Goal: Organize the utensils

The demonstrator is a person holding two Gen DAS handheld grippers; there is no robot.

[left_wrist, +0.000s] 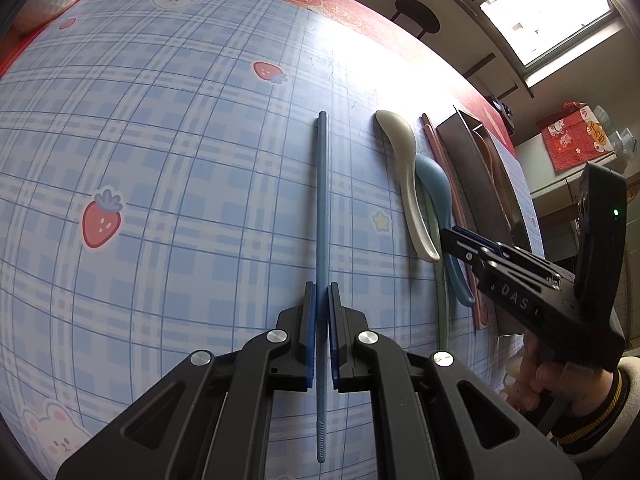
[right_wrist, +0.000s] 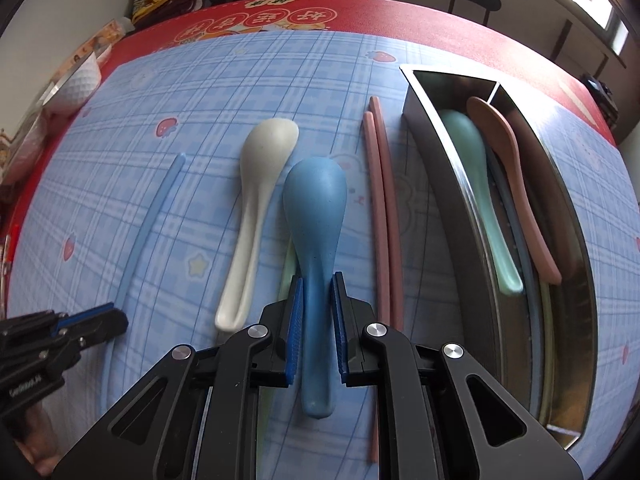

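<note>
Straddling the blue spoon (right_wrist: 316, 216), the right gripper (right_wrist: 316, 332) is sitting with its blue pads (right_wrist: 295, 320) close against both sides of the handle; the grip looks closed on it, though firm contact cannot be confirmed. That spoon is lying on the checked mat (right_wrist: 200, 160), bowl pointing toward the far edge, between the white spoon (right_wrist: 256, 204) and the pair of pink chopsticks (right_wrist: 382, 208).

The left gripper (left_wrist: 322, 320) is bracketing a single blue chopstick (left_wrist: 322, 200) with a narrow gap showing on one side, so it appears nearly closed but not yet clamped. This chopstick is lying well left of the spoons, toward the mat's middle.

Sorting appears roughly half done. The metal tray (right_wrist: 436, 152) at the mat's right edge is already holding a green spoon (right_wrist: 476, 168), a pink spoon (right_wrist: 508, 160) and some chopsticks. Two spoons, the pink chopsticks, the blue chopstick and a pale green chopstick (left_wrist: 441, 304) are remaining outside.

Both grippers are pointing forward and low over the mat, roughly parallel.
</note>
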